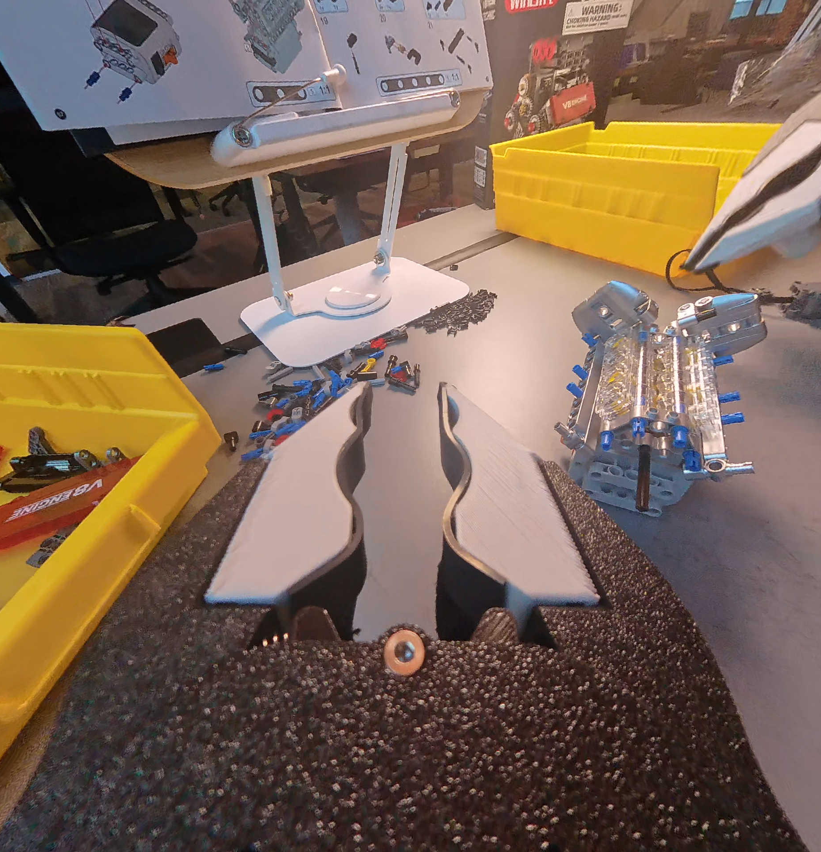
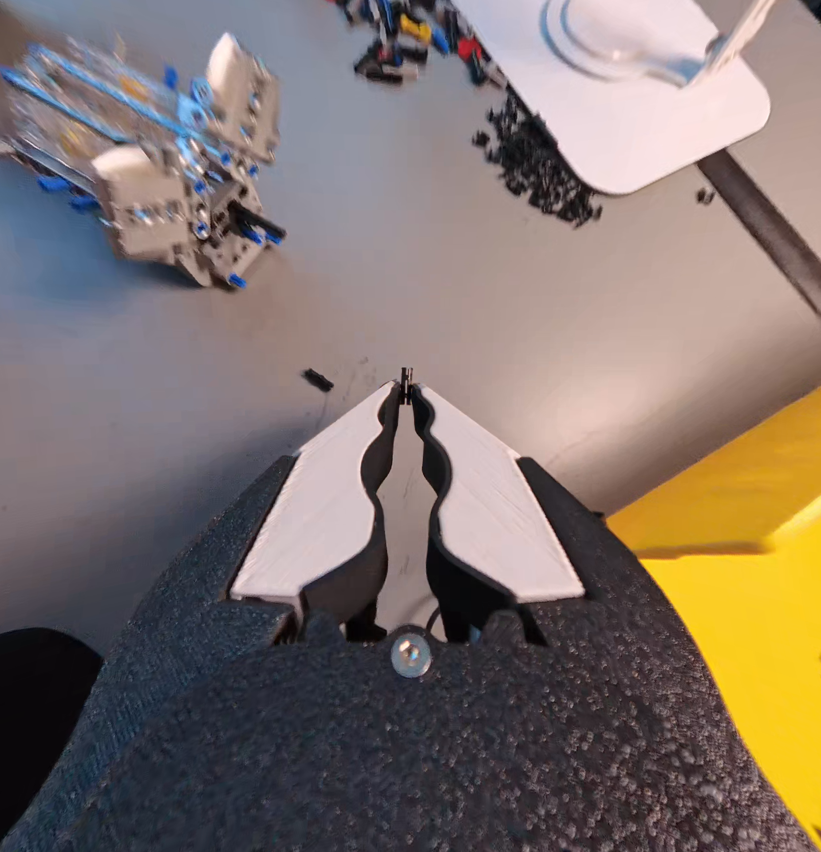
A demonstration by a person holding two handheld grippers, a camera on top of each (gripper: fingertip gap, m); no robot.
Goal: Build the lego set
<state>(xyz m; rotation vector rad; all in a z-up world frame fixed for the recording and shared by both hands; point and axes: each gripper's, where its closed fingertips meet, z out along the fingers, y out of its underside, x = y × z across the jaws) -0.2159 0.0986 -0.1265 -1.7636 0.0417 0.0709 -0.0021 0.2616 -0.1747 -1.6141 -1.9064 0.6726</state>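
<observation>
My left gripper [image 1: 404, 389] is open and empty, low over the grey table, its tips just short of a scatter of small blue, black and red pins [image 1: 316, 396]. A grey and clear brick-built engine model [image 1: 653, 396] with blue pins stands to its right. My right gripper [image 2: 405, 386] is shut on a small black pin [image 2: 406, 379] held at its tips above the table; it also shows in the left wrist view [image 1: 690, 265] at the far right. The engine model [image 2: 159, 161] lies to its upper left, blurred. Another black pin [image 2: 318, 379] lies on the table just left of the tips.
A white stand [image 1: 353, 304] holds an open instruction booklet [image 1: 224, 55]. A pile of black pins [image 1: 454, 311] lies by its base [image 2: 630, 92]. A yellow bin [image 1: 76, 461] with red and black parts is at left, another yellow bin [image 1: 607, 184] behind right, also showing [image 2: 745, 553]. A printed box [image 1: 561, 69] stands behind. The grippers' ends are close to 30 centimeters from one another.
</observation>
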